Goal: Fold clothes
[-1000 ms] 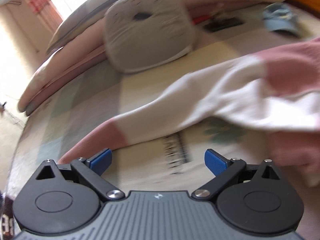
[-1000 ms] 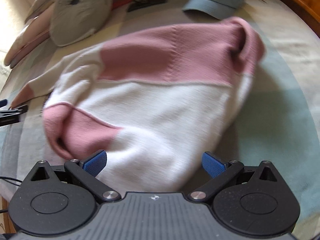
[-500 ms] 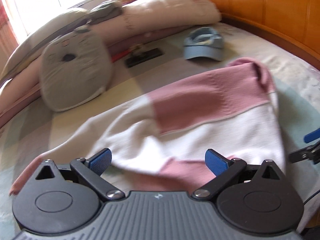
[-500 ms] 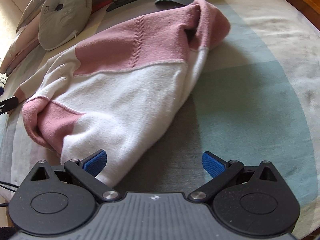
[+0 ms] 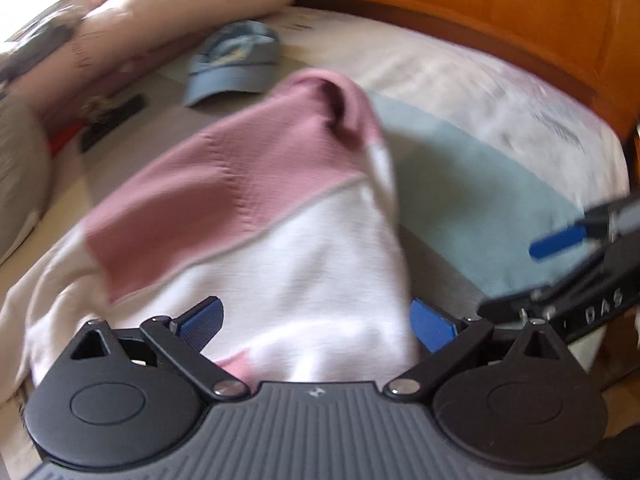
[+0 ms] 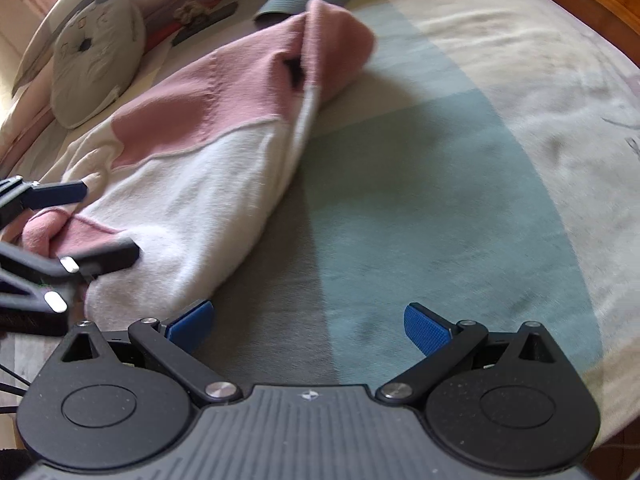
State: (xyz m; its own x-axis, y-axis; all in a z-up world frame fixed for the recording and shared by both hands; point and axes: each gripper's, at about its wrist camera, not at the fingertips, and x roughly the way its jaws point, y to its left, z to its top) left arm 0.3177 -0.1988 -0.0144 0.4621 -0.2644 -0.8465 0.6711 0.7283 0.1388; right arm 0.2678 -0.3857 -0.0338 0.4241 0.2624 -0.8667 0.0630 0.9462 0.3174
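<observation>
Left gripper (image 5: 316, 326): two blue-tipped fingers (image 5: 202, 320), spread wide and released. They straddle the near white edge of the sweater (image 5: 280, 240) without pinching it; contact with the fabric cannot be judged.

Right gripper (image 6: 308, 326): two blue-tipped fingers (image 6: 426, 326), likewise spread and released, holding nothing. Only bare bed (image 6: 440, 200) lies between them. The left-hand finger sits just beside the sweater's near white end. In the right wrist view the left gripper enters from the left edge, over the sweater's near pink corner.

Sweater: one item, pink and white, lying on the bed in a loosely bunched, elongated heap. The white portion is nearest the grippers; the pink portion runs away from them and ends in a raised, rolled hump. One white sleeve trails off to the left.

Bed: one, covered in a sheet with pale green, grey and cream blocks. A wooden frame (image 5: 500, 12) curves round its far and right sides.

Other items on the bed, all beyond the sweater:
- One blue cap (image 5: 234, 64), near the pink hump.
- One grey cushion (image 6: 96, 60), well to the left.
- One dark flat object (image 5: 112, 120), too blurred to identify.
- Stacked bedding (image 5: 180, 12) along the far edge; count not discernible.
</observation>
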